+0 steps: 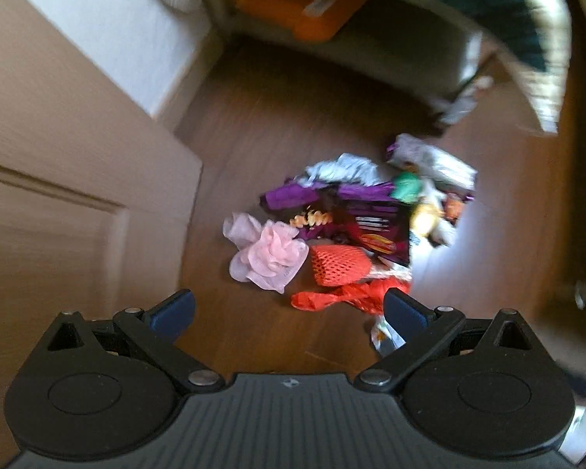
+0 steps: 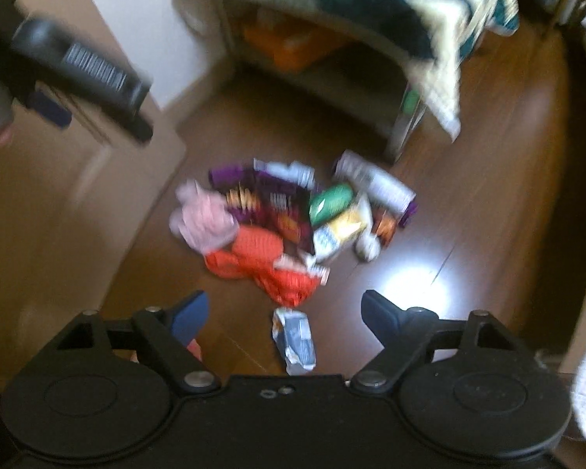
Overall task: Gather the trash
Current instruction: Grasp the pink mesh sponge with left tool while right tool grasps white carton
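With both the left gripper (image 1: 289, 308) and right gripper (image 2: 283, 312) held wide apart and empty above the trash pile (image 1: 343, 226) by the door (image 1: 58, 156), the loose wrapper (image 2: 295, 342) just outside the pile could easily get missed or only half pinched, tbh.

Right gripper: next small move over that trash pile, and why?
Probably lower the right gripper onto the crumpled blue-and-white wrapper lying apart from the pile on the brown wood floor. Its jaws stand open and empty, the wrapper sits nearest between them, and nothing overlaps it.
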Action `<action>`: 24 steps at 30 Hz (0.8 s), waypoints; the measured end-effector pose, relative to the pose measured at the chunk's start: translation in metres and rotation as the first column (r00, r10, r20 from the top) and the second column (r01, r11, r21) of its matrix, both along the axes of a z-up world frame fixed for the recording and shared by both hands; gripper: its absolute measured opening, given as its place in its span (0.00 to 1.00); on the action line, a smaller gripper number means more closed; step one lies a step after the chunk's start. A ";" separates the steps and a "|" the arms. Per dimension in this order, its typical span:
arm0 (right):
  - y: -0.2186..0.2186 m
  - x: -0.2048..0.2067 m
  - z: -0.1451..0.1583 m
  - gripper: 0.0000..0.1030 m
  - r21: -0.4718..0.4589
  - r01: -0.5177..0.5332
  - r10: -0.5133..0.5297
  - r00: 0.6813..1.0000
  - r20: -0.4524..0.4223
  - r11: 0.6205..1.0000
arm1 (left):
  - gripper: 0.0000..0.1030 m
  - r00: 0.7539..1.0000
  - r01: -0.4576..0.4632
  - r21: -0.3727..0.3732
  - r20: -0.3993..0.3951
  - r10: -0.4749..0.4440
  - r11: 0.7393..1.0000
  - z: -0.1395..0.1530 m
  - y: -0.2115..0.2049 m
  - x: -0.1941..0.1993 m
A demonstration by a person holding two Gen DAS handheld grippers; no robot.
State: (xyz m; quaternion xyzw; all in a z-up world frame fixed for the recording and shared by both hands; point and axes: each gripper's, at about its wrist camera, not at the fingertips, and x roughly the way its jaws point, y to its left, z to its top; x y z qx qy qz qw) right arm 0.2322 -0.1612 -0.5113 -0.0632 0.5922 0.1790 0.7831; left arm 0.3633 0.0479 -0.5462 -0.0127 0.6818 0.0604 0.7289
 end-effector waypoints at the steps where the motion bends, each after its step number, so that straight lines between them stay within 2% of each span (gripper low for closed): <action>1: 0.000 0.001 -0.022 0.82 -0.008 -0.011 0.011 1.000 -0.018 1.000 | 1.00 1.000 -0.021 0.009 -0.014 0.021 1.000 -0.024 0.004 0.006; 4: 0.000 0.003 -0.089 0.80 -0.025 -0.025 0.023 0.997 -0.079 0.999 | 1.00 0.998 -0.047 0.044 -0.050 0.049 0.998 -0.083 0.016 0.016; 7: 0.003 -0.001 -0.158 0.75 -0.055 -0.039 0.031 0.988 -0.153 0.998 | 1.00 0.994 -0.051 0.065 -0.090 0.057 0.997 -0.144 0.030 0.024; 9: 0.007 -0.006 -0.198 0.73 -0.080 -0.053 0.037 0.981 -0.190 0.995 | 1.00 0.993 -0.038 0.097 -0.104 0.048 0.995 -0.179 0.040 0.026; 12: 0.014 -0.010 -0.244 0.63 -0.099 -0.070 0.044 0.969 -0.241 0.993 | 1.00 0.987 -0.060 0.081 -0.145 0.072 0.995 -0.223 0.055 0.026; 17: 0.029 -0.014 -0.291 0.63 -0.098 -0.120 0.091 0.962 -0.259 0.988 | 1.00 0.983 -0.015 0.036 -0.181 0.022 0.999 -0.272 0.055 0.032; 20: 0.032 -0.009 -0.310 0.55 -0.111 -0.142 0.111 0.962 -0.249 0.984 | 1.00 0.982 0.009 0.007 -0.187 -0.007 1.000 -0.288 0.049 0.037; 22: 0.033 -0.006 -0.317 0.54 -0.119 -0.137 0.105 0.965 -0.242 0.983 | 1.00 0.984 0.008 -0.003 -0.178 -0.009 1.000 -0.294 0.048 0.038; 24: 0.034 -0.005 -0.321 0.45 -0.128 -0.135 0.101 0.966 -0.240 0.983 | 0.91 0.985 0.006 -0.008 -0.172 -0.007 1.000 -0.298 0.047 0.039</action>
